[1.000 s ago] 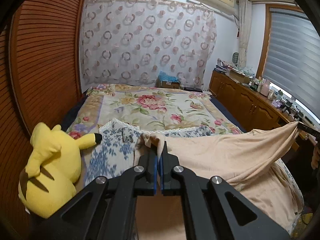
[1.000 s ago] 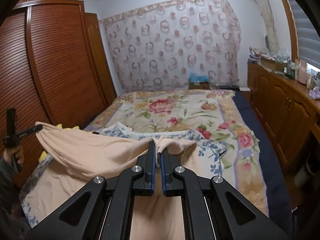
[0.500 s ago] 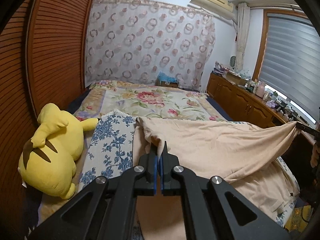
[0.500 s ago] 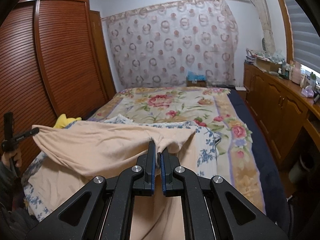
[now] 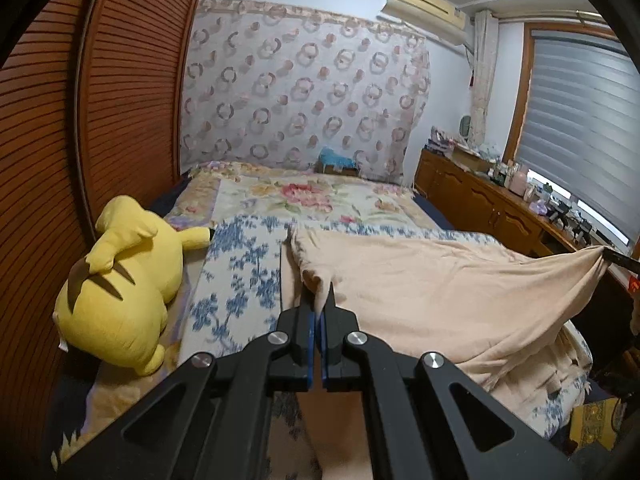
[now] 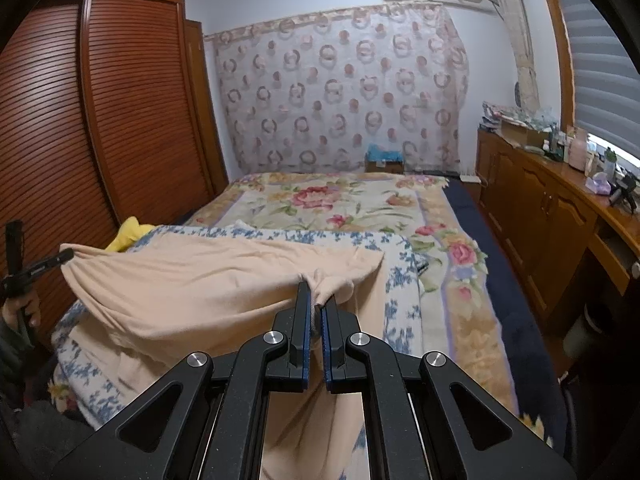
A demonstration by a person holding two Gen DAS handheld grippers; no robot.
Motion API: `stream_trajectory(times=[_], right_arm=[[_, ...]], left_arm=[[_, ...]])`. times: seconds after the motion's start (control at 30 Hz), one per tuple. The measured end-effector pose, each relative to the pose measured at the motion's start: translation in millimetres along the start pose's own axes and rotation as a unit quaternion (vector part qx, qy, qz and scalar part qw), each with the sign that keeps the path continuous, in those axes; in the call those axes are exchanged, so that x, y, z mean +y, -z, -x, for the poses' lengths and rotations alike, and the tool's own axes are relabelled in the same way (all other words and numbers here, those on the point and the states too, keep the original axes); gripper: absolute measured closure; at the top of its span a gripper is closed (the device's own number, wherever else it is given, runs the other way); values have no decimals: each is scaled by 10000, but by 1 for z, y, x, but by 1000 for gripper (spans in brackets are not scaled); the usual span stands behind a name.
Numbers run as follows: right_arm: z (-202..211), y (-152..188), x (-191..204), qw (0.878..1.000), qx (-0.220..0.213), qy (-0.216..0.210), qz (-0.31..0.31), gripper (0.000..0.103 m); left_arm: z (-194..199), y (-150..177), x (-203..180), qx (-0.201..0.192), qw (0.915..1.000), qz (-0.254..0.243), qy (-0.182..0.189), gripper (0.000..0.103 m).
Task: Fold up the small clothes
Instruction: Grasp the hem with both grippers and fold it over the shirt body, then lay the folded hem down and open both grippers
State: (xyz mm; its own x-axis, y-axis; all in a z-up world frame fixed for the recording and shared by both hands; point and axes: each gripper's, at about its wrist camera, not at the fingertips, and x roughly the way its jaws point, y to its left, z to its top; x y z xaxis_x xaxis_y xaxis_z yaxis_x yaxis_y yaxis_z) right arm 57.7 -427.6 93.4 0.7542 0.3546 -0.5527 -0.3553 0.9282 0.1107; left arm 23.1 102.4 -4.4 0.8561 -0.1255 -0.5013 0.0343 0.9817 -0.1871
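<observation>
A peach-coloured cloth (image 5: pixel 440 280) is stretched between my two grippers over the near end of the bed. My left gripper (image 5: pixel 318 300) is shut on one corner of it. My right gripper (image 6: pixel 316 296) is shut on the other corner, where the cloth (image 6: pixel 200 280) bunches between the pads. The cloth hangs folded, its lower part lying on a blue-flowered sheet (image 5: pixel 240 272). The right gripper's tip shows at the far right of the left wrist view (image 5: pixel 620 258), and the left gripper's tip shows at the far left of the right wrist view (image 6: pixel 48 262).
A yellow plush toy (image 5: pixel 116 292) lies at the bed's left edge by the wooden wardrobe (image 5: pixel 80 140). A floral blanket (image 6: pixel 340 200) covers the far bed. A cluttered wooden sideboard (image 6: pixel 560 200) runs along the right wall.
Both grippers have pulled the cloth back toward the near end of the bed and lower. The held edge now sits nearer me, and more of the blue-flowered sheet shows beyond it.
</observation>
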Motion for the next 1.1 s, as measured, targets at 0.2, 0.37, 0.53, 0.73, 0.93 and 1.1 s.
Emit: stream_trajectory(times=[0.2, 0.37, 0.53, 0.73, 0.93, 1.1], right_arm=[[3, 28, -8, 9995, 277, 67, -106, 101], [-20, 62, -17, 9963, 817, 248, -119, 101], [-41, 82, -20, 9932, 1099, 373, -69, 97], [-40, 76, -9, 9928, 985, 644, 229, 70], [-45, 65, 7, 9937, 742, 693, 482, 57], [-78, 67, 23, 9947, 847, 294, 505, 56]], left_arm=[[-3, 25, 4, 281, 9996, 62, -40, 103], [-13, 45, 0, 671, 9976, -112, -131, 103], [-15, 56, -10, 829, 9958, -356, -181, 102], [-9, 57, -18, 804, 9954, -492, -145, 77], [-11, 60, -16, 909, 9946, -466, -182, 68], [-18, 70, -14, 1146, 9919, -453, -298, 67]])
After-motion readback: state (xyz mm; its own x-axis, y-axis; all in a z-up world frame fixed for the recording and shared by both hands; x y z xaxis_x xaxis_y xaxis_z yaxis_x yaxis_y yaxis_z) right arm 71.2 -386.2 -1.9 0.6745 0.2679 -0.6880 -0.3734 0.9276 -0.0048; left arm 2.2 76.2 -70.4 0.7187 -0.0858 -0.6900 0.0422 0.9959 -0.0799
